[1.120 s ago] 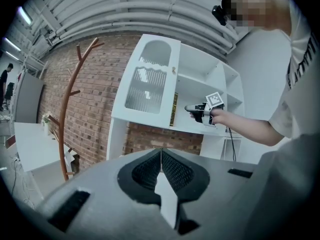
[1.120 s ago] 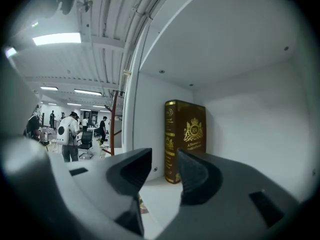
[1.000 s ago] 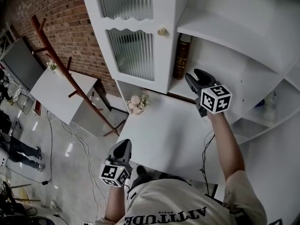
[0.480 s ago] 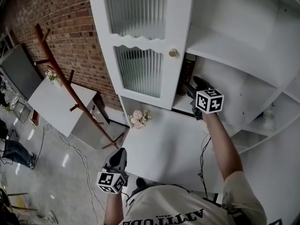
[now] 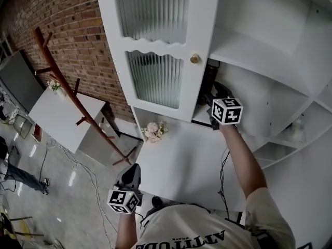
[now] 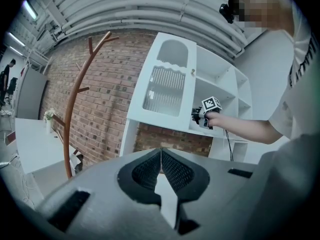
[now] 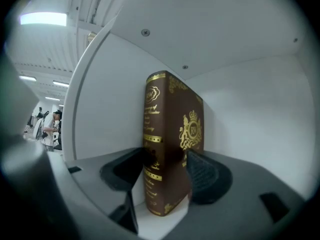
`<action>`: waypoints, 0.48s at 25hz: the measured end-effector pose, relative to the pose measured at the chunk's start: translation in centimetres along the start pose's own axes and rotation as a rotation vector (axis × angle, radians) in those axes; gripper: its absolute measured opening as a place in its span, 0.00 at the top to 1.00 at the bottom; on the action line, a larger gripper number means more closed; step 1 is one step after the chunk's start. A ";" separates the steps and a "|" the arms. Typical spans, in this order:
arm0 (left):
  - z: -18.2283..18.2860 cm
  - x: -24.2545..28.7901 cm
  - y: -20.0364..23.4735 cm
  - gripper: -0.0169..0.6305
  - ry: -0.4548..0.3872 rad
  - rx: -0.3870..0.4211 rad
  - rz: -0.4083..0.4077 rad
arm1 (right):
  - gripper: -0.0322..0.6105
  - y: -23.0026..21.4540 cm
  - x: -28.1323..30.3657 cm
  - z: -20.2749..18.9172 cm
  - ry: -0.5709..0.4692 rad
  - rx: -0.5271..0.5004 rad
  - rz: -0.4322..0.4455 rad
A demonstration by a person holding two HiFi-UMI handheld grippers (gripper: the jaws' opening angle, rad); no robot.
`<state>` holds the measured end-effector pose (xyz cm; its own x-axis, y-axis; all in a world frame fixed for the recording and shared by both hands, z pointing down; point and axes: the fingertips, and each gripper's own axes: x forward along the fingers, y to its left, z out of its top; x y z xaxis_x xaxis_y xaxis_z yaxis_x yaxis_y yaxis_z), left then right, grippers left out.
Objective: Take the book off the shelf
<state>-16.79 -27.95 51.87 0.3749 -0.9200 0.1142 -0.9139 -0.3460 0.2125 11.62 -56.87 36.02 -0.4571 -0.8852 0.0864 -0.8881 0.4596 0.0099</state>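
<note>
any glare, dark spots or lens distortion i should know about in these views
Head view: sharp and evenly lit, but the book sits in shadow beside the cabinet door. Left gripper view: strong fisheye, black corners, a mosaic patch at top right. Right gripper view: fisheye too, a ceiling lamp blown out at upper left, book's gold print crisp.

right gripper (image 5: 209,98) jaws, just opened, flank the book (image 7: 172,134).

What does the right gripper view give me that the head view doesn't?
Only the right gripper view: the book upright between the jaws of the right tool, jaws that have just been opening; its gold crest. Only the head view: the left tool hanging low, flowers, the glass door. Both: the right tool at the book on the white shelf.
</note>
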 end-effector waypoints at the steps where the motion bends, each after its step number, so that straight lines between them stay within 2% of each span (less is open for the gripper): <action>1: -0.1 0.1 0.0 0.93 0.002 -0.002 -0.003 | 0.53 0.0 0.0 0.0 -0.009 0.004 -0.001; 12: 0.0 0.5 0.3 0.93 0.007 -0.007 -0.012 | 0.56 0.3 0.0 -0.2 -0.014 -0.012 0.040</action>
<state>-16.84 -28.50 52.02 0.3871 -0.9144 0.1185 -0.9081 -0.3558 0.2210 11.36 -56.69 36.18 -0.4926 -0.8672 0.0732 -0.8687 0.4950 0.0190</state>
